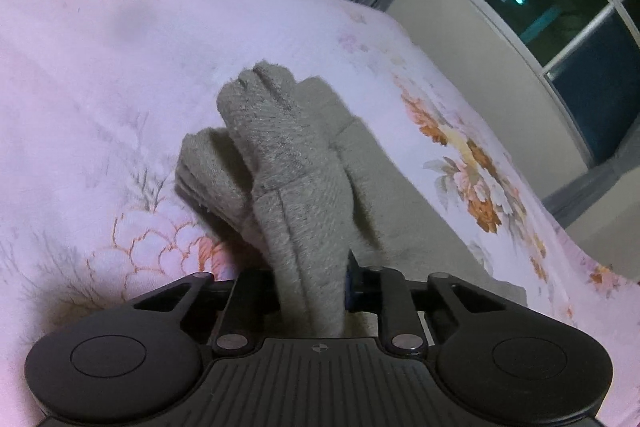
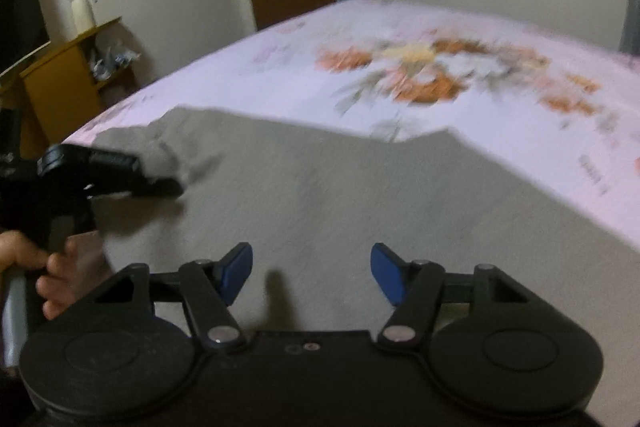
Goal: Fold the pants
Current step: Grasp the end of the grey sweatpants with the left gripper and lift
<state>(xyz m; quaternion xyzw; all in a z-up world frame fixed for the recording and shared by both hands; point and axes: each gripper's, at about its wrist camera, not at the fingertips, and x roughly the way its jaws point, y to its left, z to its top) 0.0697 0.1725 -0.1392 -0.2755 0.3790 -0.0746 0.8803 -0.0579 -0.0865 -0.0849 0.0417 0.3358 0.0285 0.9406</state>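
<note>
Left tool [image 1: 310, 291] clamped on pants [image 1: 280, 155] fold.

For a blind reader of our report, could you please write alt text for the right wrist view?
The right tool hovers open over grey pants spread on a bed with a floral sheet. At the left, a hand holds the left tool, shut on a bunched edge of the pants.
</note>
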